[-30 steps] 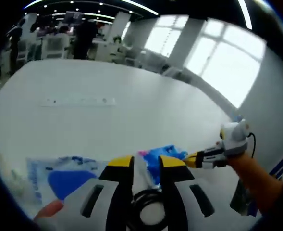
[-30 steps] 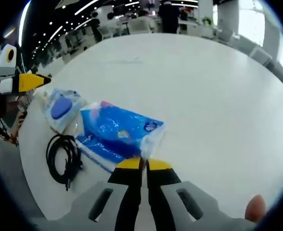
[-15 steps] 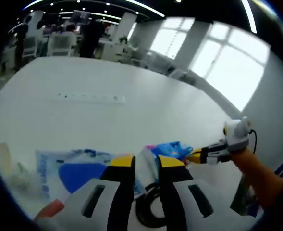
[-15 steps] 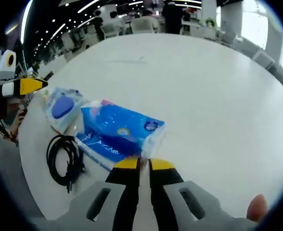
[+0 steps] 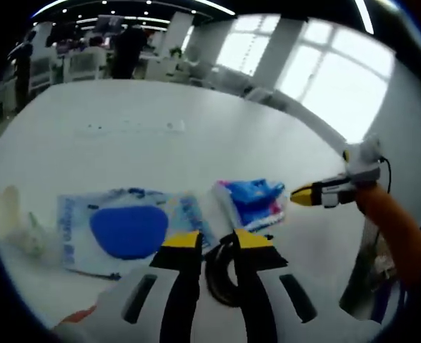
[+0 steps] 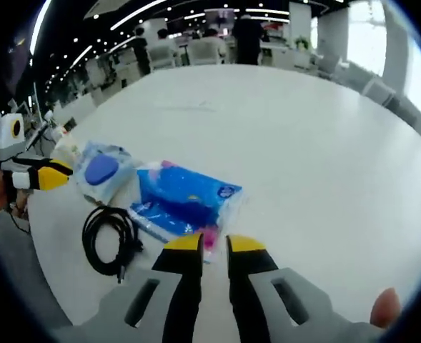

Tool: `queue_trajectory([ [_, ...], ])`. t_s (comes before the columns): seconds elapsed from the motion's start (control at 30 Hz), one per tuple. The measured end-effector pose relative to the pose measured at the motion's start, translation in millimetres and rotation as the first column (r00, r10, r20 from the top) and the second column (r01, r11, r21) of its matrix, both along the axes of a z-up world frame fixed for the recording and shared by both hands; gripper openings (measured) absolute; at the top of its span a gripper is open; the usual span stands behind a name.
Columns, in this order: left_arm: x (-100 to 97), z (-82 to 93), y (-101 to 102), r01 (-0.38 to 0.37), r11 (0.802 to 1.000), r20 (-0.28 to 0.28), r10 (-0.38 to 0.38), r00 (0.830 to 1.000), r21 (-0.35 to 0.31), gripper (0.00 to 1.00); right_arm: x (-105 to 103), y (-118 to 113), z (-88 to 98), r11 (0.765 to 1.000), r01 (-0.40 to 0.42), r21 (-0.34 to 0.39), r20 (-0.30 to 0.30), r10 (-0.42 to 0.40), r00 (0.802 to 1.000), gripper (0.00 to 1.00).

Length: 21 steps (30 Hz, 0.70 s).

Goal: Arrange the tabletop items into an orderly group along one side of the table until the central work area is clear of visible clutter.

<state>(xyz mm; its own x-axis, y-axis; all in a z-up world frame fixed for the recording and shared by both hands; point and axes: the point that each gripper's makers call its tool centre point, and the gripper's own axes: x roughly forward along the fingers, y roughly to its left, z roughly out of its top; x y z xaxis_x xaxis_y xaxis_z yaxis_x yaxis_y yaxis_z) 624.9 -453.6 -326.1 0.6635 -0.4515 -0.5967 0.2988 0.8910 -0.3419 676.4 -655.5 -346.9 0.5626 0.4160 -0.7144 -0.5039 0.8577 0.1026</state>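
Left gripper view, left to right:
- Crumpled clear wrapper [image 5: 17, 229], left edge of frame, on the white worktop [image 5: 160, 150]; what it contains is too blurred to tell.
- Wet-wipes pack [image 5: 124, 232] with a blue oval lid, lower left of centre, lying flat.
- Left gripper [image 5: 214, 243], bottom centre, yellow-tipped jaws spread a little, nothing between them; a coil of black cable [image 5: 221, 275] shows in the gap, on the worktop.
- Blue tissue pack [image 5: 249, 204], just right of centre, close beside the wipes pack.
- Right gripper [image 5: 303, 194], right of frame, held by a hand; its yellow tip sits near the tissue pack's right end. Whether it touches the pack cannot be told.
- Background, upper frame: people standing, chairs, large windows at upper right.

Right gripper view, left to right:
- Left gripper [image 6: 56, 176], far left, yellow tip beside the wet-wipes pack [image 6: 103, 171].
- Black cable [image 6: 110, 239], lower left, looped on the worktop [image 6: 303, 143], just below the wipes pack.
- Blue tissue pack [image 6: 185, 200], centre, angled, between the cable and the open middle of the worktop.
- Right gripper [image 6: 214, 246], bottom centre, jaws slightly apart, tips at the near corner of the tissue pack; the pink end of the pack shows in the gap, grip not confirmed.
- All items lie grouped toward the left side of the frame.
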Motion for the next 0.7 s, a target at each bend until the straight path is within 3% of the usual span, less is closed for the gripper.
queue_trajectory([
  [0.17,-13.3,-16.3,2.4,0.007,0.999,-0.027,-0.006,1.0,0.031,0.15,-21.3,21.4,-1.2,0.999,-0.016,0.029,-0.017,0.017,1.0,0.14],
  [0.53,-27.3,-22.0,10.6,0.034,0.995,-0.004,-0.034,0.999,0.098,0.19,-48.7,46.2,2.9,0.998,-0.047,0.028,-0.035,0.048,0.998,0.14],
  [0.7,-38.4,-28.6,4.7,0.072,0.993,-0.026,-0.07,0.997,0.096,0.24,-60.4,52.3,5.1,0.998,-0.055,0.03,-0.033,0.056,0.998,0.15],
])
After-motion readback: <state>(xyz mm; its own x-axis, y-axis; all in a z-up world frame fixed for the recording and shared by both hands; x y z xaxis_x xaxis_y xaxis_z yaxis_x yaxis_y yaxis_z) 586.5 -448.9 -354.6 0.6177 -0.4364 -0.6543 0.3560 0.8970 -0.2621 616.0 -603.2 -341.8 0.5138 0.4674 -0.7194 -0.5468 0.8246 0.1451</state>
